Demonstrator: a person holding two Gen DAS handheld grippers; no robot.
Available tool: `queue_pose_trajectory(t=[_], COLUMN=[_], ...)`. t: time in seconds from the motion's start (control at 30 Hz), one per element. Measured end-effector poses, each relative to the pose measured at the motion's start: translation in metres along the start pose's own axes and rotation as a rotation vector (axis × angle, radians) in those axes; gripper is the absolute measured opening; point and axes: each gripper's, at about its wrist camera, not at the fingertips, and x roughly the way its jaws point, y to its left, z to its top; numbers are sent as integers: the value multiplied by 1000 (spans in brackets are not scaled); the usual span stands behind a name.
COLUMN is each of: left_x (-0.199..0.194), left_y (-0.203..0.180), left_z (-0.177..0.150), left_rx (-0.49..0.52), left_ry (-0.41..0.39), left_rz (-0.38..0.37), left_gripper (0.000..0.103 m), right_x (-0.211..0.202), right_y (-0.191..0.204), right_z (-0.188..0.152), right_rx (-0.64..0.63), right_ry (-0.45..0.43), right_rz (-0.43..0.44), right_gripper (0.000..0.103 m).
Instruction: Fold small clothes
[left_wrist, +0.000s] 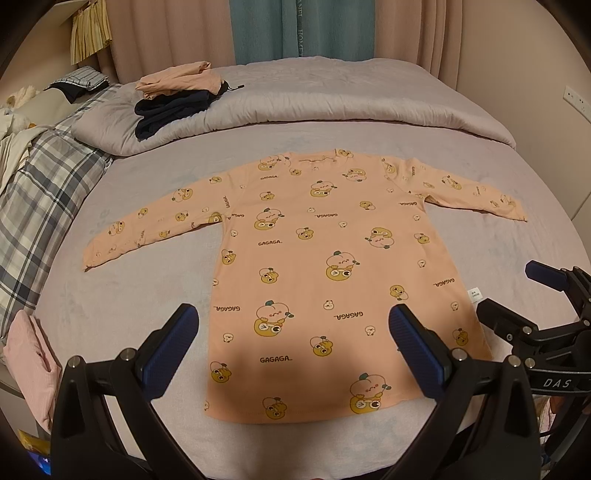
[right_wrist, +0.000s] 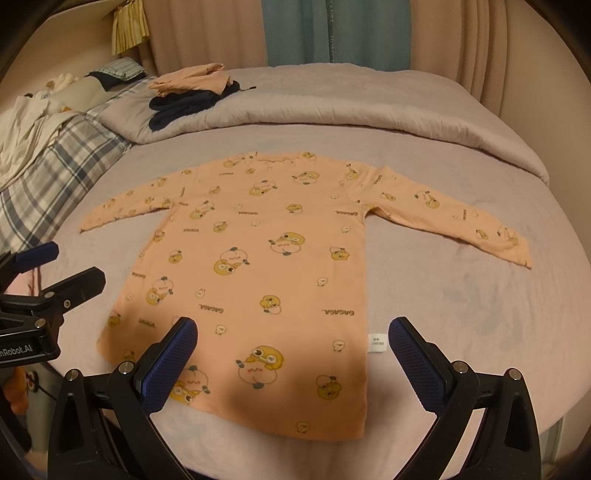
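Observation:
A peach long-sleeved child's top (left_wrist: 314, 266) with a cartoon print lies flat on the bed, both sleeves spread, neck far from me; it also shows in the right wrist view (right_wrist: 266, 266). My left gripper (left_wrist: 293, 325) is open and empty, hovering above the hem. My right gripper (right_wrist: 293, 336) is open and empty above the top's right side near a white label (right_wrist: 377, 343). The right gripper (left_wrist: 513, 295) shows at the right edge of the left wrist view; the left gripper (right_wrist: 66, 267) shows at the left edge of the right wrist view.
The bed sheet (left_wrist: 147, 280) is lilac. A rolled grey duvet (left_wrist: 332, 107) lies across the far side, with a stack of folded peach and dark clothes (left_wrist: 177, 99) on it. A plaid blanket (left_wrist: 40, 192) and a pink garment (left_wrist: 33, 362) lie at the left.

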Motion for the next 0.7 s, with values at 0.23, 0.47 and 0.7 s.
queue_pose_trajectory(t=[0.23, 0.47, 0.7], left_x=[1, 5, 22], left_y=[1, 1, 4], left_z=[-1, -3, -2], left_rx=[9, 26, -9], left_ry=[9, 15, 39], left_rz=[8, 16, -71], left_gripper=[103, 103, 103], right_x=[0, 2, 12], right_y=[0, 0, -14], right_z=[0, -1, -5], right_rx=[0, 5, 90], right_ry=[2, 4, 15], right_rz=[0, 2, 160], right_gripper=[102, 102, 102])
